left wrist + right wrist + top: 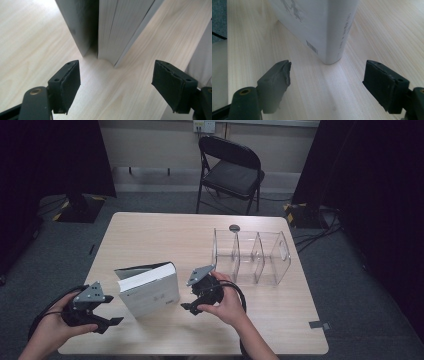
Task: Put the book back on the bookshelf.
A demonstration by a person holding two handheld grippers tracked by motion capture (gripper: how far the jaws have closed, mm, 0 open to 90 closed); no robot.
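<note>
While a white book [150, 290] stands on its lower edge on the pale wooden counter [165, 232], a person brings two pairs of tongs in from either side of it, both with jaws spread and nothing between them. The left tongs [117, 321] sit just off the book's page side, and in the left gripper view the page block [117, 27] and a front cover that gapes a little fall squarely between the black pads [70, 83]. The right tongs [186, 307] hover near the spine end, where the right gripper view shows the rounded spine corner [332, 56] just ahead. The book's long axis runs across the space between the two tools, spine toward the right tongs, fore-edge toward the left, and it appears to lean slightly. A clean pickup likely calls for pinching covers and pages together so the loose cover is caught, with the right tongs steadying the spine against a tip. Beyond the right tongs stands a clear divided organiser [252, 256], probably its destination, though that is hard to confirm.
</note>
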